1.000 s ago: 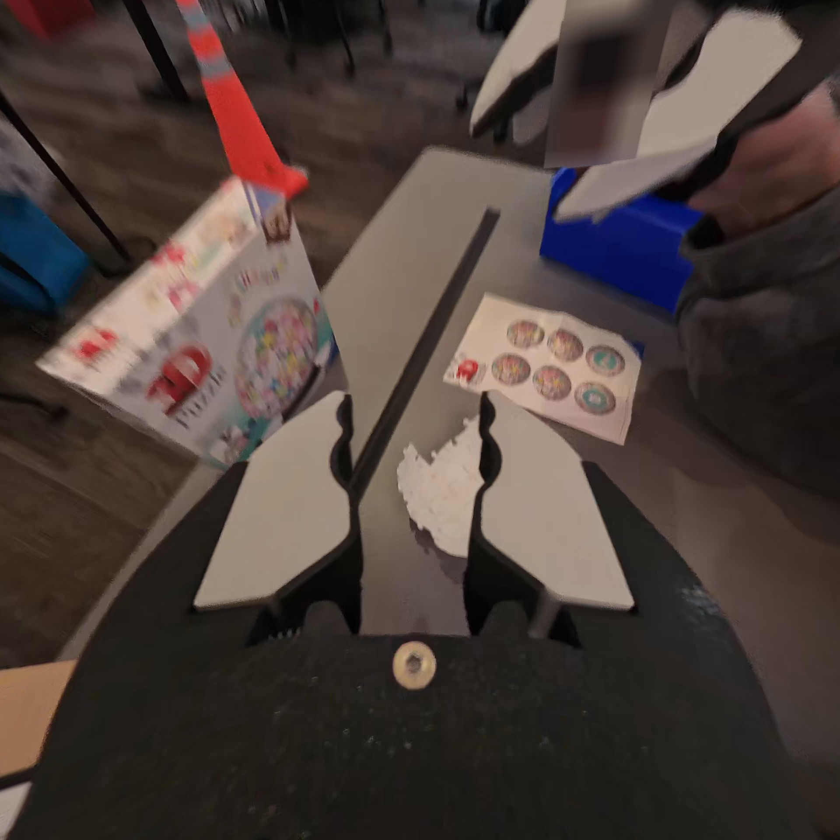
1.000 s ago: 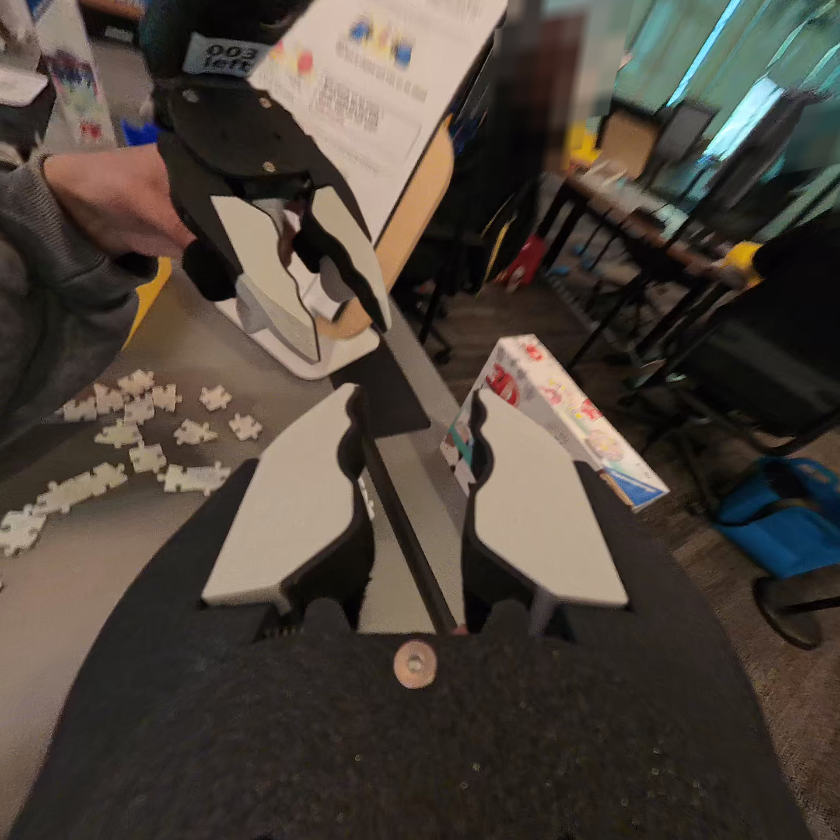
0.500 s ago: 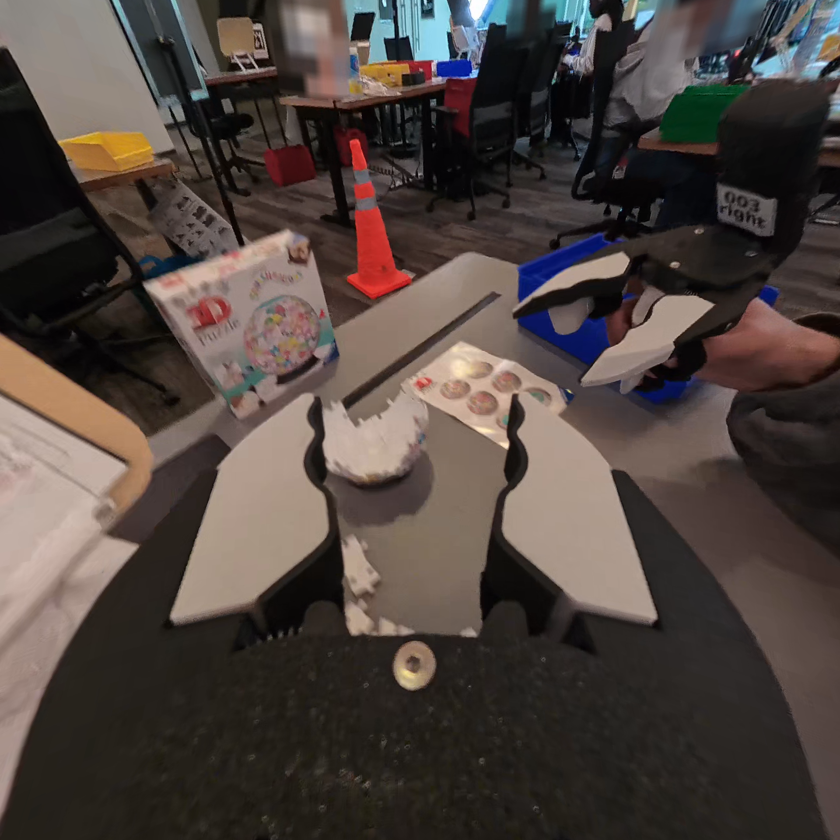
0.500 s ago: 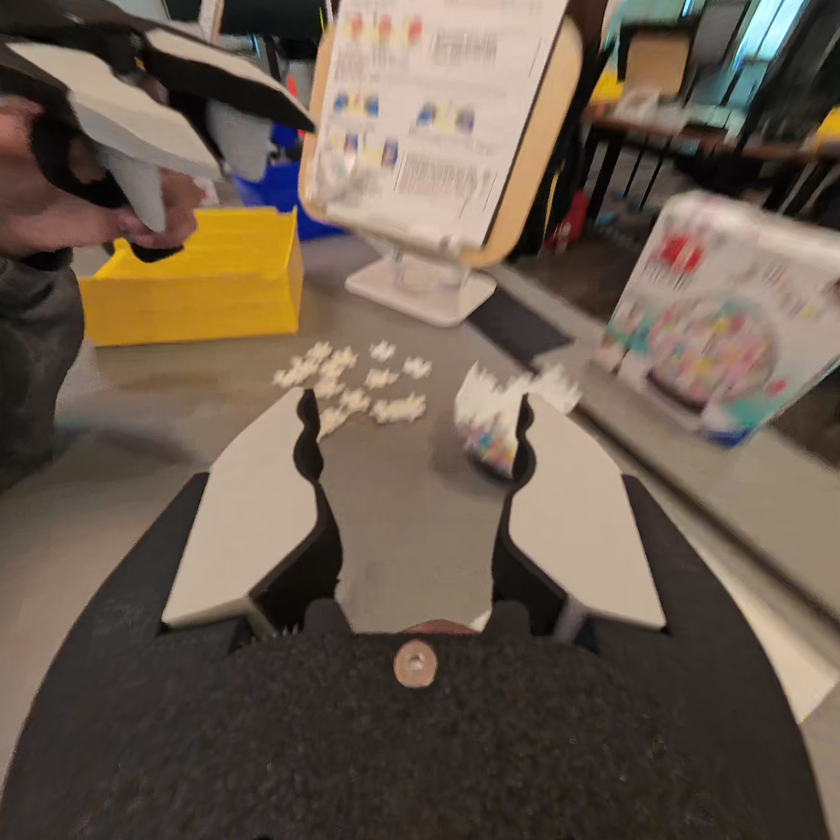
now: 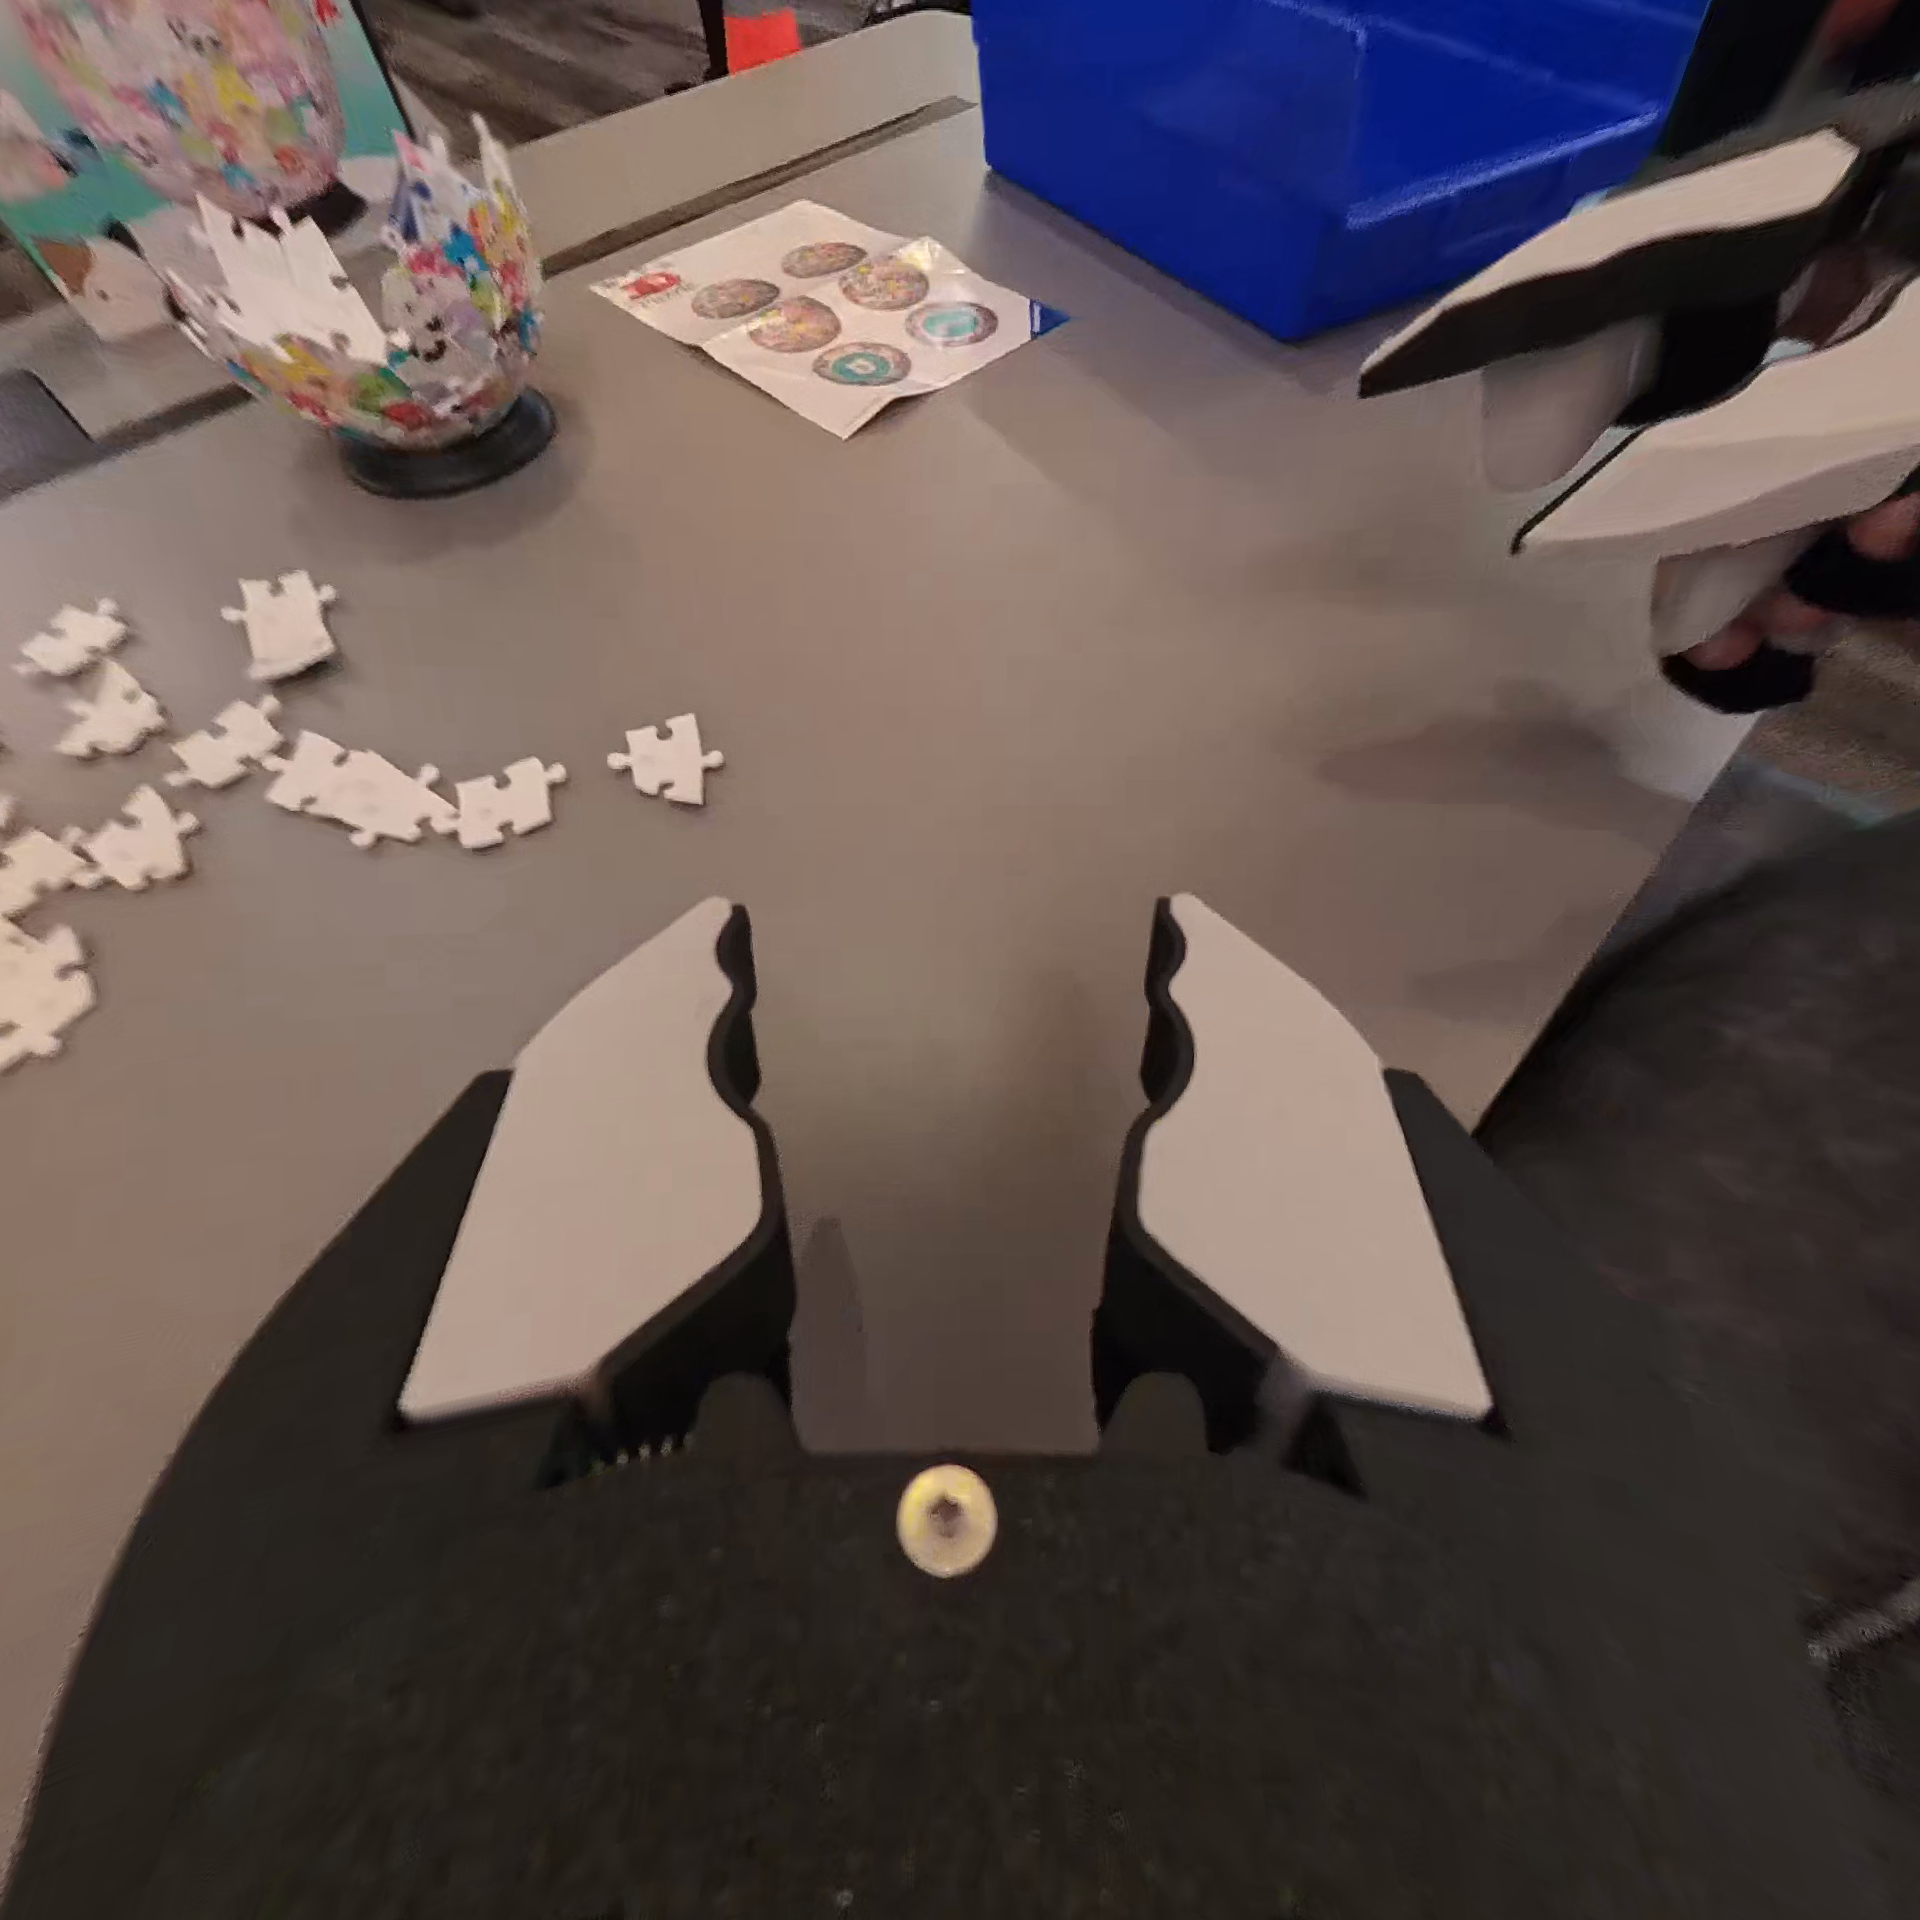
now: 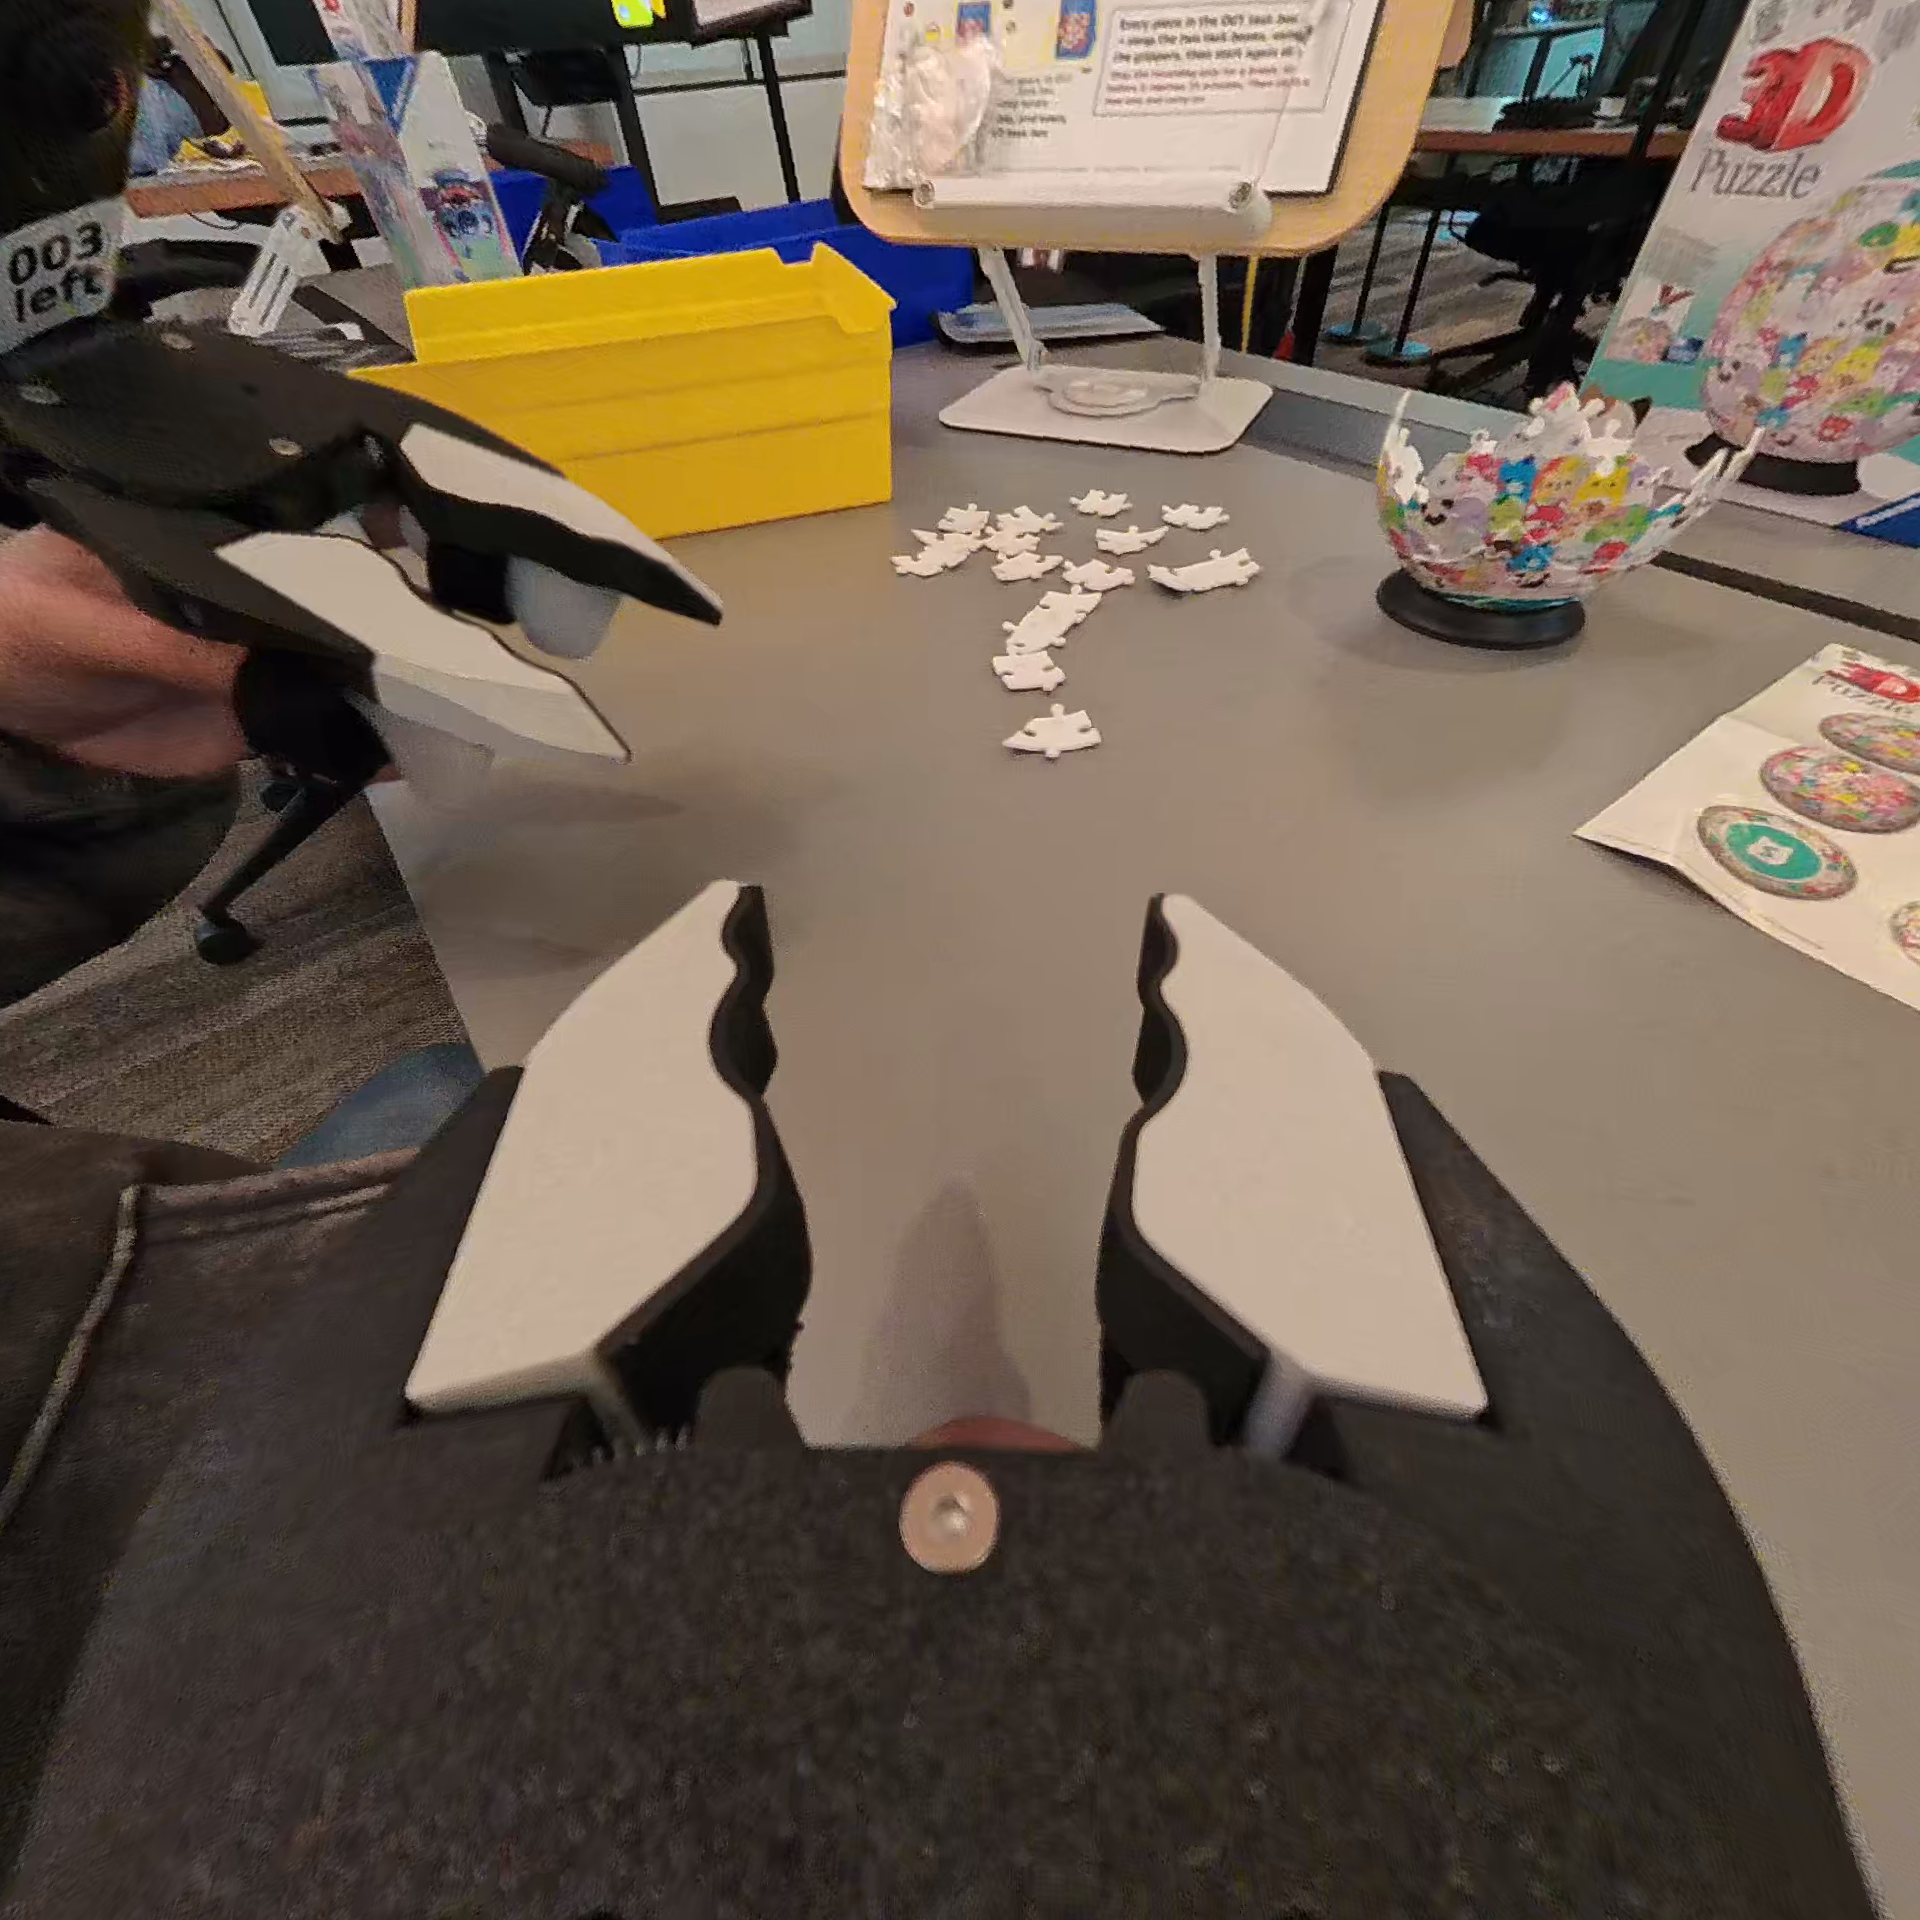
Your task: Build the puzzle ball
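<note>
The half-built puzzle ball (image 5: 364, 322) is a colourful open bowl on a black ring stand, at the far left of the left wrist view; it also shows in the right wrist view (image 6: 1507, 520) at the far right. Several loose white puzzle pieces (image 5: 353, 790) lie face down on the grey table (image 5: 987, 675), also seen in the right wrist view (image 6: 1049, 592). My left gripper (image 5: 945, 935) is open and empty above bare table; it also shows at the left of the right wrist view (image 6: 665, 675). My right gripper (image 6: 951, 914) is open and empty; it also shows at the right of the left wrist view (image 5: 1444, 457).
A printed instruction sheet (image 5: 831, 312) lies beyond the pieces. A blue bin (image 5: 1299, 135) stands at the back right. A yellow bin (image 6: 665, 384), a document stand (image 6: 1122, 135) and the puzzle box (image 6: 1797, 260) stand around the table. The table's edge (image 5: 1621, 914) runs near my right.
Both grippers have swung down and back toward the table's near side. They have opened wider. The ball and pieces now lie farther ahead of them.
</note>
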The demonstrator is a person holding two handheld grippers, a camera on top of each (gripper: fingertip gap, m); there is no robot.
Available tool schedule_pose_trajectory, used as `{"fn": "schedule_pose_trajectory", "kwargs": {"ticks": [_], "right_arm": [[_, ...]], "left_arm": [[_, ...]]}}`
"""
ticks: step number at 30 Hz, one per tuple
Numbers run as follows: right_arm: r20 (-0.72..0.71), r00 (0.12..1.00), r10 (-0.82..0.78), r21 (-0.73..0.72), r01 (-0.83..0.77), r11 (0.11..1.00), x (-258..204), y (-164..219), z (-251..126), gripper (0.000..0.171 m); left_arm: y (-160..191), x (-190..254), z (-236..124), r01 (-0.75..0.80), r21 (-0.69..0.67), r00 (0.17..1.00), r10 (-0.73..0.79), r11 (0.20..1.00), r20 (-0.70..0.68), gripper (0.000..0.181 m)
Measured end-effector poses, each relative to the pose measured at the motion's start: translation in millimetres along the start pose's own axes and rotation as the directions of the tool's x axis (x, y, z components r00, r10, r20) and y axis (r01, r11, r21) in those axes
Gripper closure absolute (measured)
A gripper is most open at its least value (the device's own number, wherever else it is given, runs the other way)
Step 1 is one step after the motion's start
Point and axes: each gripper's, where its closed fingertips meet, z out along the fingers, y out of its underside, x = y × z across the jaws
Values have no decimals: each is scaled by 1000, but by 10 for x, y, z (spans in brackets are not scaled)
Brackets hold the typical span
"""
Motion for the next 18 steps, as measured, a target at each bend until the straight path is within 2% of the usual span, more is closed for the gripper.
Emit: {"fn": "schedule_pose_trajectory", "kwargs": {"ticks": [3, 6, 8, 10, 13, 18], "right_arm": [[-3, 999, -37, -13, 37, 999, 11, 41, 32, 102], [12, 1000, -6, -52, 6, 999, 40, 121, 56, 102], [24, 1000, 19, -30, -18, 999, 48, 89, 54, 103], [25, 999, 33, -28, -33, 999, 77, 93, 65, 103], [44, 997, 57, -46, -55, 997, 94, 135, 88, 103], [82, 991, 107, -28, -105, 994, 94, 111, 85, 105]], "left_arm": [[67, -34, 63, -56, -32, 998, 57, 998, 35, 111], [196, -140, 129, -61, -95, 995, 68, 994, 70, 115], [201, -296, 220, -50, -114, 991, 64, 992, 115, 126], [174, -461, 381, 13, -136, 991, 5, 991, 130, 125], [184, -562, 679, 138, -197, 989, -124, 971, 82, 124], [258, -707, 1109, 90, -304, 991, -56, 948, 119, 124]]}}
